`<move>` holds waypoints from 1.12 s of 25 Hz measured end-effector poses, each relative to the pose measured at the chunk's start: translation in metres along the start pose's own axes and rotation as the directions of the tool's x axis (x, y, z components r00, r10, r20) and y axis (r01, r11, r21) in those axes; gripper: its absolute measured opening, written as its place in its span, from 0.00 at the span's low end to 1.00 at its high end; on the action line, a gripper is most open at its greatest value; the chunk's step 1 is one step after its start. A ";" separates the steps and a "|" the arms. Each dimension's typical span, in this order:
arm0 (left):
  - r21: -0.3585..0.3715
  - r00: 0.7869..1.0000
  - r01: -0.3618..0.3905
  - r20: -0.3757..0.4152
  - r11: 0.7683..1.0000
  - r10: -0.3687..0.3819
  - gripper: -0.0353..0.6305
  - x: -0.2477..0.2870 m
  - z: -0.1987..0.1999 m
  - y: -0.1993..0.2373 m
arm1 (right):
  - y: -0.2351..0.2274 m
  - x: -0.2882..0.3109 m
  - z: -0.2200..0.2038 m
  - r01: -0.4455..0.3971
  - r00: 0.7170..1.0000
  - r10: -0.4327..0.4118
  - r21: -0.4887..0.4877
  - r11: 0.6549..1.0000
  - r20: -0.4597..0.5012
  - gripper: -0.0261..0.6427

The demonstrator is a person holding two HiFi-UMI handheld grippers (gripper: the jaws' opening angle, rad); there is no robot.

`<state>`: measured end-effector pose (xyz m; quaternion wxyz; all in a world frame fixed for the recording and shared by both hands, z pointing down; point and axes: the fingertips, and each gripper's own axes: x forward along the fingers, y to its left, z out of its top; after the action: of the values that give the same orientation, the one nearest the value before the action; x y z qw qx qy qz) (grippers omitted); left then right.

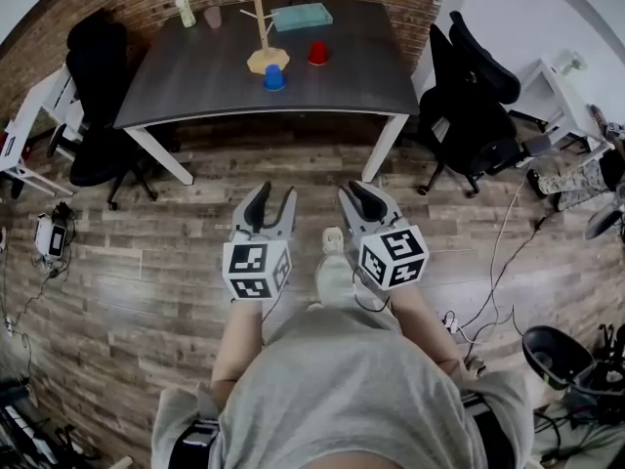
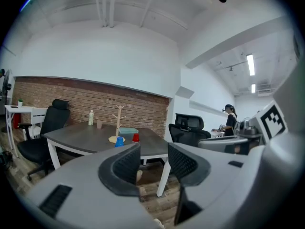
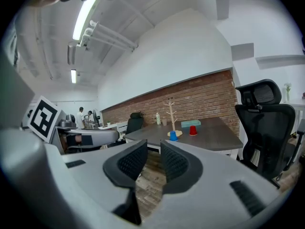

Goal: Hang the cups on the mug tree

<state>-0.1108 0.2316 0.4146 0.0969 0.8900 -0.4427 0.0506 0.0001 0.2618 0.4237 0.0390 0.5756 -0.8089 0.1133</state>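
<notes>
A wooden mug tree point(image 1: 262, 27) stands on a round base on the dark table point(image 1: 195, 76), far ahead of me. A blue cup point(image 1: 274, 77) sits upside down just in front of its base. A red cup point(image 1: 317, 53) sits upside down to its right. My left gripper point(image 1: 274, 198) and right gripper point(image 1: 363, 195) hang side by side over the wooden floor, well short of the table. Both are open with nothing between the jaws. The left gripper view shows the left gripper point(image 2: 154, 161) below the blue cup point(image 2: 119, 141). The right gripper view shows the right gripper point(image 3: 154, 159) and both cups point(image 3: 173, 136).
On the table's far side stand a bottle point(image 1: 185, 10), a pale cup point(image 1: 213, 17) and a teal box point(image 1: 302, 16). Black office chairs flank the table at left point(image 1: 98, 86) and right point(image 1: 479, 106). Cables lie on the floor point(image 1: 493, 262). A person point(image 2: 230, 118) stands far off.
</notes>
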 end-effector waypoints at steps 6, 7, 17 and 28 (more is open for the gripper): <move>-0.003 1.000 -0.006 -0.005 1.000 0.006 0.37 0.038 0.001 0.018 | -0.030 0.035 0.004 0.001 1.000 -0.001 0.003 1.000 -0.003 0.23; -0.004 1.000 -0.008 -0.006 1.000 0.008 0.38 0.045 0.001 0.021 | -0.036 0.042 0.006 0.004 1.000 -0.004 0.006 1.000 -0.003 0.25; -0.024 0.998 -0.058 0.001 0.998 0.058 0.43 0.130 0.027 0.062 | -0.100 0.125 0.041 -0.026 1.000 0.026 -0.019 0.999 -0.015 0.39; -0.045 0.993 -0.120 0.009 0.992 0.120 0.43 0.226 0.052 0.106 | -0.165 0.224 0.081 -0.105 0.994 0.105 -0.034 0.994 -0.008 0.44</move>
<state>-0.0587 -0.0184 0.4170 0.1105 0.8596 -0.4971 0.0412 0.0855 -0.0148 0.4107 0.0452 0.5312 -0.8398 0.1029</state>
